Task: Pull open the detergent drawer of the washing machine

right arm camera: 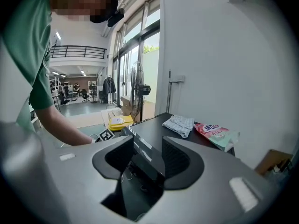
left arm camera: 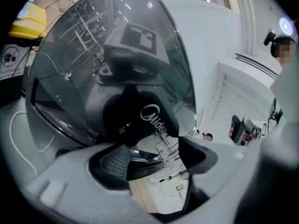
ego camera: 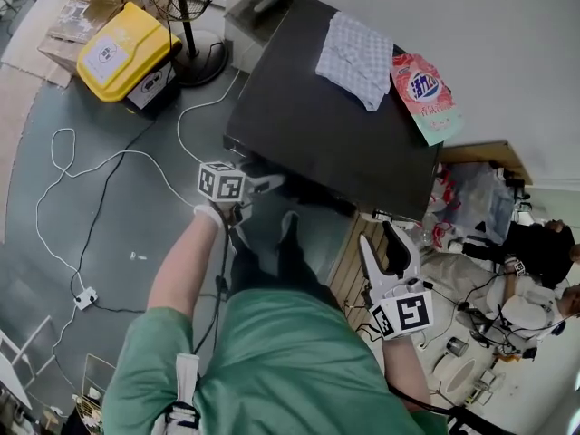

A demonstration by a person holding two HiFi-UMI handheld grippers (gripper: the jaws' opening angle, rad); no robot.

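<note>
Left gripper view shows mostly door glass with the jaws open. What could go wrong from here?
The left gripper faces the round door glass and its dark Midea-marked piece, so closing now might grab the door, not the drawer.
The pink detergent bag overhangs the washing machine top; a hard tug could shake it off.
White cable loops on the floor near the person's feet, a likely trip hazard.

head view steeply above the washing machine [ego camera: 326, 125]; left gripper view close at its door [left arm camera: 117, 69], right across its top [right arm camera: 156, 125]
</note>
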